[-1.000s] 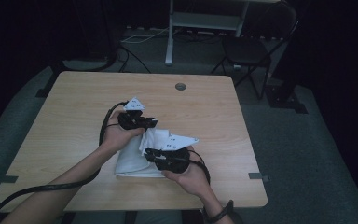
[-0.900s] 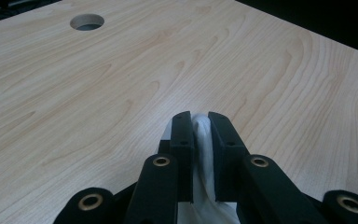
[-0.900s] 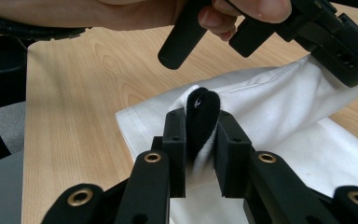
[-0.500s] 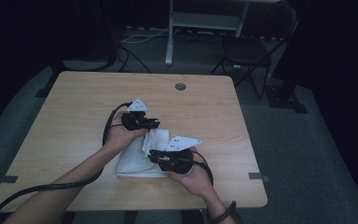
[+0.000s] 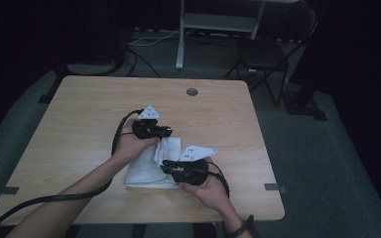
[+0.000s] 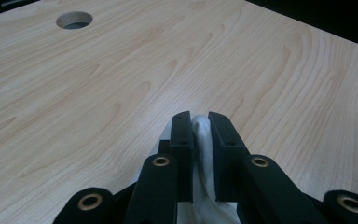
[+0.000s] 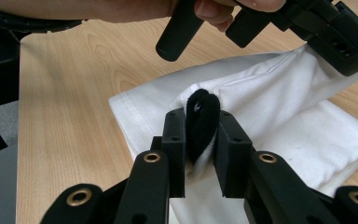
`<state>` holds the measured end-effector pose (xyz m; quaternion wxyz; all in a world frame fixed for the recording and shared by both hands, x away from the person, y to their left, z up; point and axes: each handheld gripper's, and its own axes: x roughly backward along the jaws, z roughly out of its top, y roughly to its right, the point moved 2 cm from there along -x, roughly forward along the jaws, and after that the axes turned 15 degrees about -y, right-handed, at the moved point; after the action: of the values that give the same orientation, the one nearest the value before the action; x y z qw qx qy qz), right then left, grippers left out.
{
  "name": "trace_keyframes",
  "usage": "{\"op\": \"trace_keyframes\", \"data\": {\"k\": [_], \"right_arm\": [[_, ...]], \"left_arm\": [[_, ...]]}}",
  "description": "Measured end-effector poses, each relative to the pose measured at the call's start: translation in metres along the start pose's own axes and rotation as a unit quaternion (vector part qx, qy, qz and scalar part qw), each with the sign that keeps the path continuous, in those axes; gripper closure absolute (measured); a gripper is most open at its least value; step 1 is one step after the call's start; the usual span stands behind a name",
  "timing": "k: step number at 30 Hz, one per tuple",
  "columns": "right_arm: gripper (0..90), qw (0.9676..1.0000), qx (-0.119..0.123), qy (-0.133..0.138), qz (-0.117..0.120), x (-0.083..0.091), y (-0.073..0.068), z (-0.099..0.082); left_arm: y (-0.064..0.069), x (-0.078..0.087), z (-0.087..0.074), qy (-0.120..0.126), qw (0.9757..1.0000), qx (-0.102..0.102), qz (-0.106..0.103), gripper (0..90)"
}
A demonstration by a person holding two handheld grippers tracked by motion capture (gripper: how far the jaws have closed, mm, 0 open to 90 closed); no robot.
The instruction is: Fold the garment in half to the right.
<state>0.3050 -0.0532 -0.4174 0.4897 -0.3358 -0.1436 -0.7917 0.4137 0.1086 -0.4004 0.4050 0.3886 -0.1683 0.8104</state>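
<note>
Both grippers' jaws pinch the white cloth [image 5: 146, 171]; right gripper view adds a black fold [image 7: 201, 122]

No readable text, labels, brands or numbers are showing anywhere. Small dark marks are sitting on the grey plates [image 5: 197, 151] atop the grippers, too tiny to read.
</note>
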Motion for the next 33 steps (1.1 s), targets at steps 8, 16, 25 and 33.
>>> {"op": "trace_keyframes", "data": {"k": [8, 16, 25, 33], "right_arm": [[75.6, 1.0000, 0.000, -0.004, -0.001, 0.001, 0.002, -0.004], [75.4, 1.0000, -0.006, -0.006, -0.002, 0.002, 0.003, -0.007], [75.4, 0.9999, -0.006, -0.011, -0.002, 0.003, 0.003, -0.009], [75.5, 0.9999, -0.007, -0.013, -0.004, 0.004, 0.005, -0.013]], "left_arm": [[0.002, -0.004, 0.002, -0.002, 1.0000, -0.004, -0.001, 80.6], [0.003, -0.007, 0.001, -0.003, 1.0000, -0.002, -0.002, 80.3], [0.004, -0.009, 0.003, -0.001, 1.0000, -0.001, -0.002, 79.9], [0.005, -0.013, 0.003, -0.003, 1.0000, 0.000, -0.002, 79.8]]}}
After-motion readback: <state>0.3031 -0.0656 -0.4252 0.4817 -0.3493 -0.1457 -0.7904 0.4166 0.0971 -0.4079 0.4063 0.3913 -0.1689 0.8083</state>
